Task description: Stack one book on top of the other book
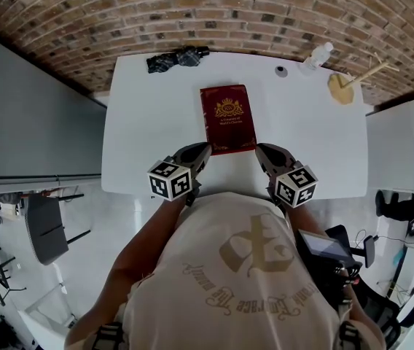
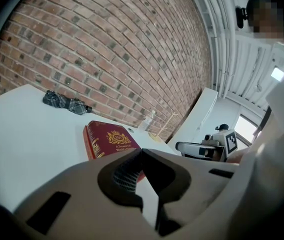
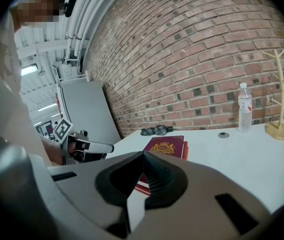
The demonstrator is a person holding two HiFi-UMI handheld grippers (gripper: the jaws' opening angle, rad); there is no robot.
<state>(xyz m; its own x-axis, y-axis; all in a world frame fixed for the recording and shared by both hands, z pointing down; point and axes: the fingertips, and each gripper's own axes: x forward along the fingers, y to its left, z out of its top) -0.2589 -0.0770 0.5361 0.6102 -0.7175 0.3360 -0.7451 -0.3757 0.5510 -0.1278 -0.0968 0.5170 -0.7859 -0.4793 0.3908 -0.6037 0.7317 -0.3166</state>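
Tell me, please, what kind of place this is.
Probably an indoor workshop or lab room: a white rectangular table stands before a red brick wall, with exposed white pipes running overhead.

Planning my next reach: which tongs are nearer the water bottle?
Right. The right tongs sit beside the red book, at its near right corner, on the same side as the water bottle; the left tongs sit at its near left corner, farther off.

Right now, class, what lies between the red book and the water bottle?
One small dark round object on the white table; the head view shows it.
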